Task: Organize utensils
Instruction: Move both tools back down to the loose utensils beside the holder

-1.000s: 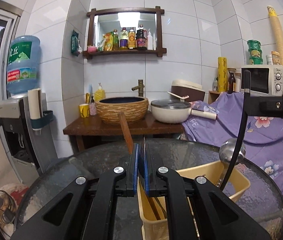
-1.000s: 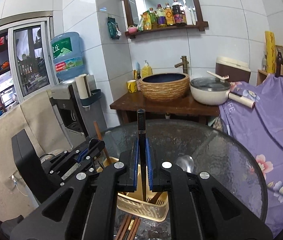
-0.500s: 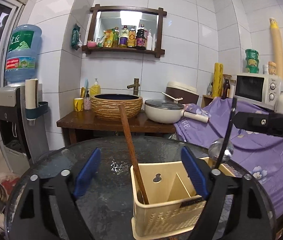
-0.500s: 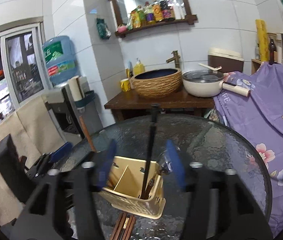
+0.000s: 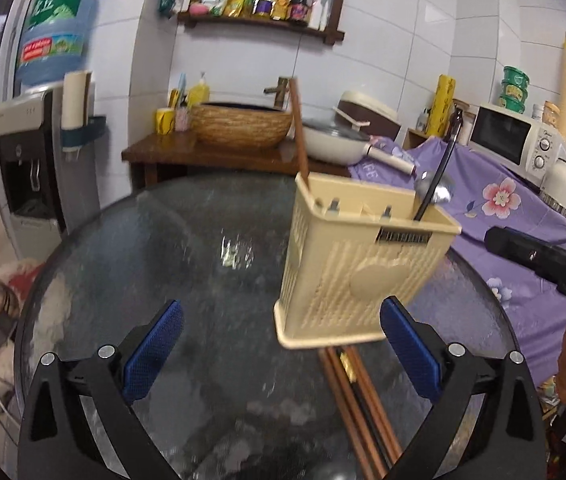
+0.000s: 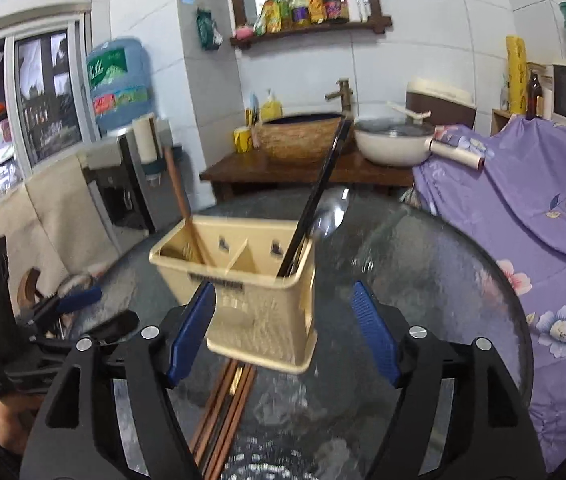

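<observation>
Both grippers, left gripper [image 5: 281, 346] and right gripper [image 6: 283, 330], have let go and pulled back with jaws wide apart. Chopstick [image 5: 298, 132] and ladle [image 6: 315, 200] lean inside the caddy [image 5: 357, 264], because its compartments keep them upright; more chopsticks [image 5: 359, 396] wait on the glass table [image 5: 163, 248].

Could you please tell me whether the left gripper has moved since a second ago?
Yes. The left gripper, now open, has pulled back from the yellow utensil basket on the glass table.
</observation>
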{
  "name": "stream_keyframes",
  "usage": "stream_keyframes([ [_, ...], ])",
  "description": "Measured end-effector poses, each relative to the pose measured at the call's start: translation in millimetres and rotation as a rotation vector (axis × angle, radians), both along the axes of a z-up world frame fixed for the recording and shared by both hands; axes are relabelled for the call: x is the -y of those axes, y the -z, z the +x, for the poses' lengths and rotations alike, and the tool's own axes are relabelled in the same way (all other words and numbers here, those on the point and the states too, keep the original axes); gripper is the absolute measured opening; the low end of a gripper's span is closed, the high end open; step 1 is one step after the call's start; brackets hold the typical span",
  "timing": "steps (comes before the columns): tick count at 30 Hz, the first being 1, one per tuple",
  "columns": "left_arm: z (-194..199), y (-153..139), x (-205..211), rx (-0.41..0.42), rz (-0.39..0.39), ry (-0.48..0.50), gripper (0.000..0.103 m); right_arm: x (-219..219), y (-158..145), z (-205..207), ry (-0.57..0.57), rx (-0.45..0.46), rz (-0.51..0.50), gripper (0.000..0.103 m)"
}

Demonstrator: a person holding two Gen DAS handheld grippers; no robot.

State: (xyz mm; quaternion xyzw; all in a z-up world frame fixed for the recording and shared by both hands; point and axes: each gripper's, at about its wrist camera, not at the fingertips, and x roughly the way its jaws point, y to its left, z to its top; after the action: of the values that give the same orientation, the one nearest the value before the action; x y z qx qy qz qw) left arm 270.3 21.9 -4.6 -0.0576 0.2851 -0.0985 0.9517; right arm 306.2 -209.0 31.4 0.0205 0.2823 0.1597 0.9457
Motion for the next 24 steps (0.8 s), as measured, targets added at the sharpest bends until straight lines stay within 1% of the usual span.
stream_keyframes([
  [1,-4.9,9.3,-2.2,-0.047,0.01,-0.008,0.096,-4.1,11.8,-4.2,-0.012,-0.025,-0.015,0.071],
  [4,-19.4,31.8,-1.7,-0.13,0.045,-0.012,0.096,-14.1,42.5,-10.1,-0.034,-0.092,-0.05,0.071],
  [5,-23.4,37.3,-0.4,-0.146,0.059,-0.01,0.096,-16.3,52.7,-10.5,-0.035,-0.117,-0.055,0.071],
  [7,-34.9,50.7,7.1,-0.18,0.11,0.008,0.096,-20.5,75.8,-11.3,-0.04,-0.186,-0.067,0.069],
  [8,-40.6,55.9,11.7,-0.188,0.138,0.017,0.096,-21.5,82.7,-12.7,-0.036,-0.202,-0.069,0.067],
  [9,-44.9,58.4,14.3,-0.188,0.153,0.021,0.096,-22.6,89.2,-13.8,-0.033,-0.217,-0.074,0.061],
  [10,-52.0,61.9,19.3,-0.185,0.178,0.031,0.096,-23.9,95.5,-15.7,-0.033,-0.23,-0.081,0.059],
  [14,-67.1,70.5,29.5,-0.195,0.202,0.067,0.096,-25.4,106.8,-20.6,-0.027,-0.253,-0.081,0.058],
  [19,-75.7,81.2,38.8,-0.229,0.219,0.085,0.094,-26.7,117.4,-22.4,-0.035,-0.282,-0.084,0.057],
  [21,-76.1,84.6,40.6,-0.245,0.224,0.098,0.092,-29.4,119.8,-21.8,-0.039,-0.29,-0.098,0.055],
  [24,-75.9,87.7,41.8,-0.257,0.238,0.1,0.087,-32.5,123.3,-19.8,-0.04,-0.302,-0.108,0.051],
])
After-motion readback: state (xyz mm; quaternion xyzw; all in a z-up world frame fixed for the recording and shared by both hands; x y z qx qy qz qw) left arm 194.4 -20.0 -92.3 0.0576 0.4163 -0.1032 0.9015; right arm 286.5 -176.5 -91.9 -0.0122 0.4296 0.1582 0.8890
